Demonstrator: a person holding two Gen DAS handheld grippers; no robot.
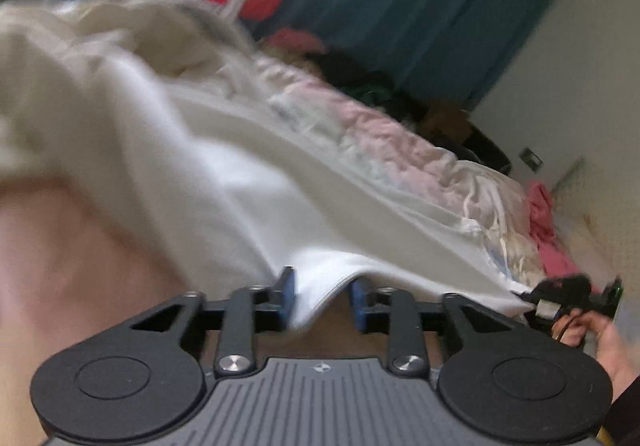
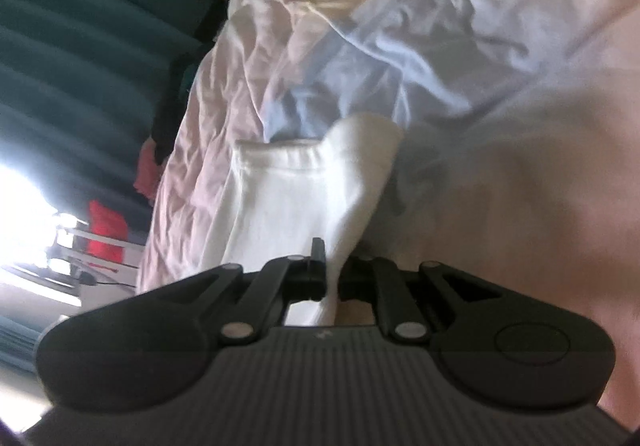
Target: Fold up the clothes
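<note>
My left tongs [image 1: 322,300] sit part open — the white garment [image 1: 240,182] drapes between the blue pads [image 1: 287,296], not pinched. My right tongs [image 2: 331,278] are clamped on its hemmed edge [image 2: 304,186]. The garment hangs stretched over the rumpled pink-and-white bed [image 1: 384,142], with blue curtains [image 1: 420,6] far behind.

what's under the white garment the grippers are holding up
Under the white garment, a rumpled pink-and-white bedsheet shows beyond its hem. Whatever lies directly beneath the cloth is covered.
</note>
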